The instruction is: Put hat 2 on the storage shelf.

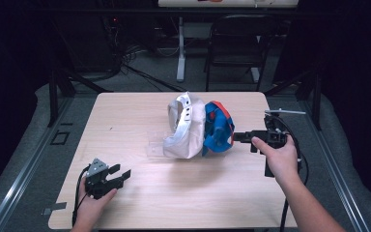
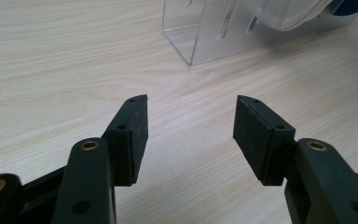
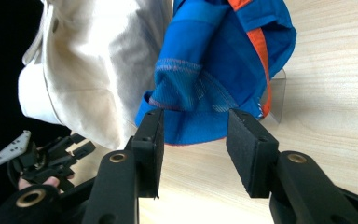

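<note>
Black left gripper (image 1: 121, 175) rests near the desk's (image 1: 125, 121) front-left corner, jaws apart, gripping nothing. Right gripper (image 3: 193, 123), jaws apart, reaches the blue-and-orange fabric cap (image 3: 219, 60) beside a cream fabric cap (image 3: 98, 60) on a clear acrylic stand (image 2: 200, 39) mid-desk.

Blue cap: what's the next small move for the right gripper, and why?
Probably ease the right gripper a little further forward, then close. Its jaws stand open just short of the blue cap, whose lower edge hangs right ahead of the gap and is not yet between the pads. The cream cap sits beside it, so keep the jaws on blue fabric alone.
</note>
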Demonstrator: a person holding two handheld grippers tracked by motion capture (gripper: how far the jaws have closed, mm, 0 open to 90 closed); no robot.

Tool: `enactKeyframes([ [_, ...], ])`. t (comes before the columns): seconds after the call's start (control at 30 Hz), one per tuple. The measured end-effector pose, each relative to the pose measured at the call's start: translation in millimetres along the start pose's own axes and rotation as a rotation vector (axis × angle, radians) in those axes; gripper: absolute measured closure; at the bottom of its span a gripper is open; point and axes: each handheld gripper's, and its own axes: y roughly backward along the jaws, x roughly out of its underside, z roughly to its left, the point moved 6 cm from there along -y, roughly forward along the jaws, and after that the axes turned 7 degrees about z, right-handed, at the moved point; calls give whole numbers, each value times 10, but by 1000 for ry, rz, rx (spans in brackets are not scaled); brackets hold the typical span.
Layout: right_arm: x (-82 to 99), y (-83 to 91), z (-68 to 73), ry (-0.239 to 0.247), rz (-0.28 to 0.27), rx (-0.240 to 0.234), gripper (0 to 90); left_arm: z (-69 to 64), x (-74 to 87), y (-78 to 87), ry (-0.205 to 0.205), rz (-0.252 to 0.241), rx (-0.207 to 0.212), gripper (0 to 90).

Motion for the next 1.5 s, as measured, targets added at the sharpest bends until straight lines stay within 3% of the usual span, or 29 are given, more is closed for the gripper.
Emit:
enactKeyframes([
  [0.17,129,-56,-34,30,-19,4,569,2,10,8,-7,12,2,455],
  [0.3,266,-131,-76,32,-18,-12,569,11,3,5,2,-5,1,455],
  [0.5,452,-216,-151,52,-18,-1,565,5,12,0,-3,14,3,454],
  [0.87,780,-425,-335,67,-57,-1,566,28,14,-8,10,2,-3,454],
  [1.17,931,-479,-436,100,-110,2,566,21,24,-16,13,6,-1,455],
  [1.5,1035,-537,-586,81,-150,15,568,-29,26,-34,-5,11,8,454],
])
